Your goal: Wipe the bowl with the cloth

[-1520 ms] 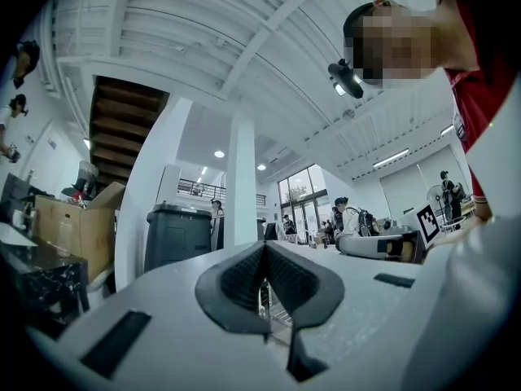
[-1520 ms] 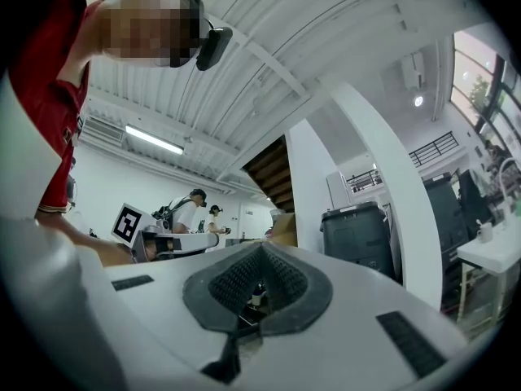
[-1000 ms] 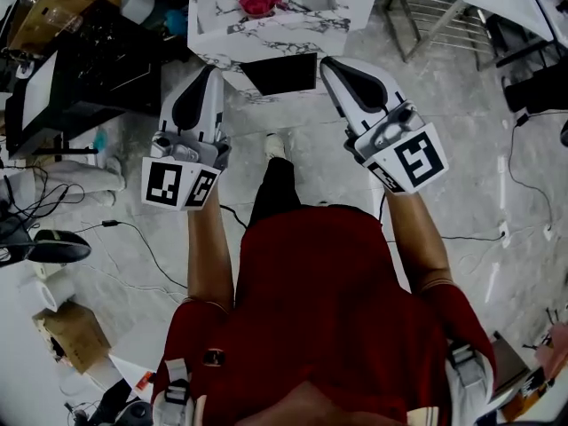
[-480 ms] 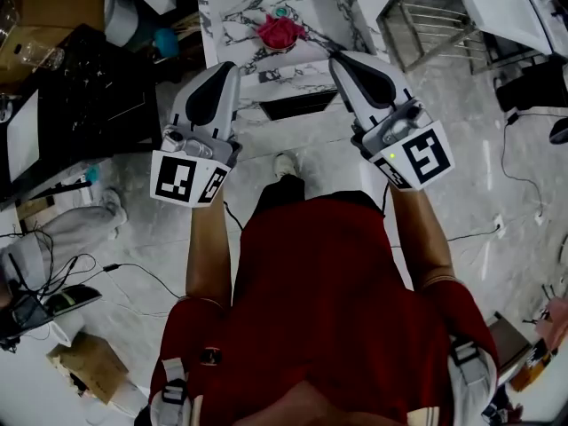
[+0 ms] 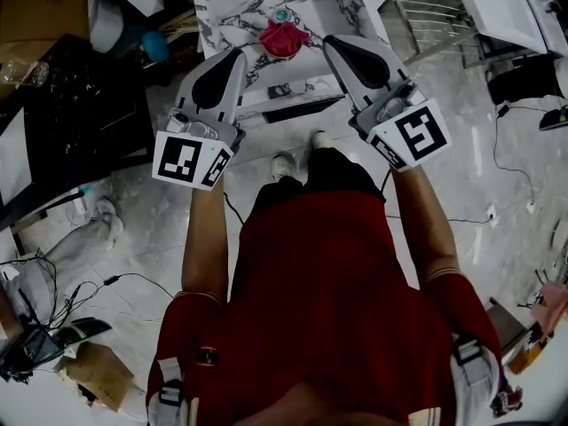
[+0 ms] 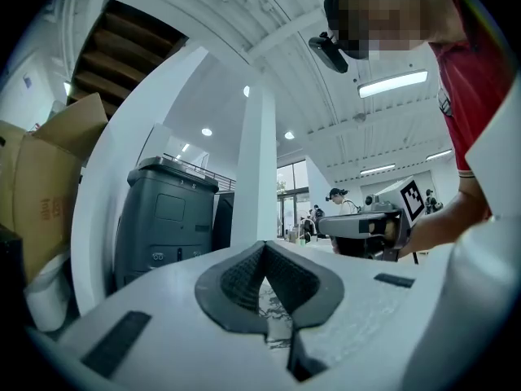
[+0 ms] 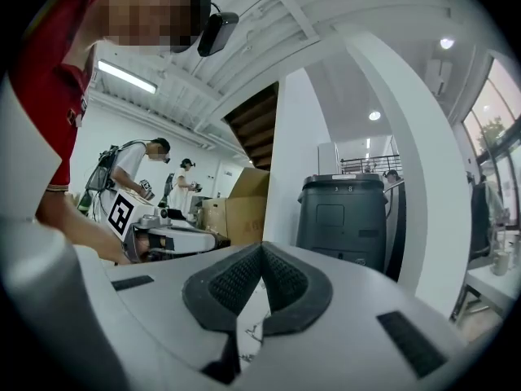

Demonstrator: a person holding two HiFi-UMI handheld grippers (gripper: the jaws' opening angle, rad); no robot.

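A crumpled red cloth [image 5: 284, 38] lies on the white marble-patterned table [image 5: 226, 11] at the top of the head view. Just behind it sits a small teal-rimmed round thing [image 5: 281, 13]; whether it is the bowl I cannot tell. My left gripper [image 5: 232, 54] is held over the table's near edge, left of the cloth, shut and empty. On the cloth's right my right gripper [image 5: 331, 41] is likewise shut with nothing in it. In the gripper views the left gripper [image 6: 263, 247] and the right gripper [image 7: 260, 249] each show dark pads pressed together, with marble beyond.
A black cabinet [image 5: 75, 105] stands to the left, with a blue object [image 5: 155, 44] beside the table. A metal rack [image 5: 430, 7] is at the upper right. Cables [image 5: 133, 278] and a cardboard box [image 5: 99, 375] lie on the floor. A grey bin [image 6: 167, 218] stands ahead.
The person has stepped closer to the marble table. Both grippers now reach its near edge, one on each side of the red cloth. Both stay shut.
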